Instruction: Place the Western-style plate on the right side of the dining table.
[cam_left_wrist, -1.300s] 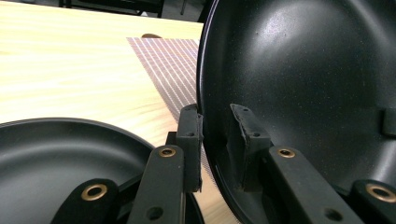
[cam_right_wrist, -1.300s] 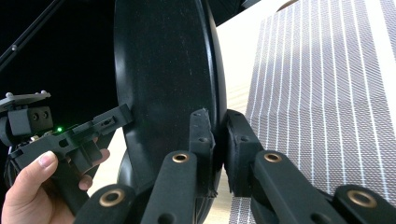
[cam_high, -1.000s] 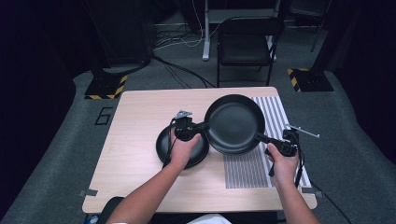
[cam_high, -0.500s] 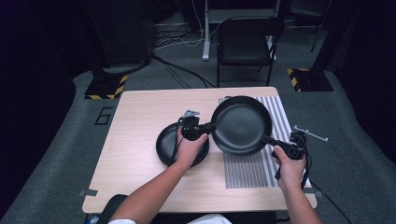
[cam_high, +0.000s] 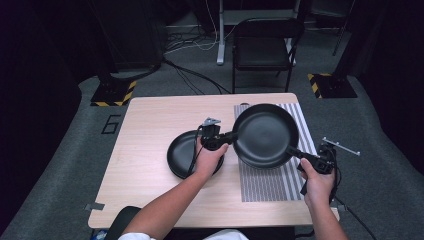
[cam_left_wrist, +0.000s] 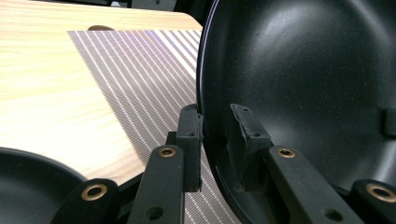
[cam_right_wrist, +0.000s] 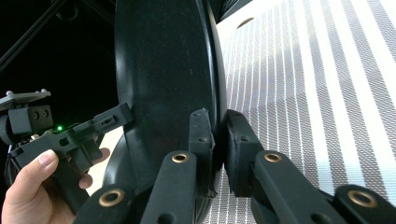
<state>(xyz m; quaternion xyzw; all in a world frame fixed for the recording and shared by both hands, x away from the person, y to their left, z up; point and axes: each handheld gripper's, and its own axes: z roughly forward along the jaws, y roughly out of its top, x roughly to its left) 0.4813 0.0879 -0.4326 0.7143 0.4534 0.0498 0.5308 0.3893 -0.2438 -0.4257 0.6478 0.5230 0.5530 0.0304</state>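
Table (cam_high: 150, 150) brightly lit from above; surroundings dark; soft glare inside pan (cam_left_wrist: 303, 70).

Frying pan (cam_high: 265, 134): black, matt, finely speckled coating inside, soft sheen under the light. Plate (cam_high: 186, 154): black, smooth, slight gloss. Counter (cam_high: 150, 130): pale wood grain, smooth, matt. Mat (cam_high: 272, 182): woven, fine grey and white stripes, textured. Left claw (cam_left_wrist: 215, 140) and right claw (cam_right_wrist: 218, 140): matt black plastic, brass-coloured rivets.

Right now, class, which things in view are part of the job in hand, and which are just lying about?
In use:
- frying pan, lifted
- left claw, on the pan's rim
- right claw, on the pan's opposite edge
- striped mat, beneath the pan

Lying about:
- black plate on table
- folding chair
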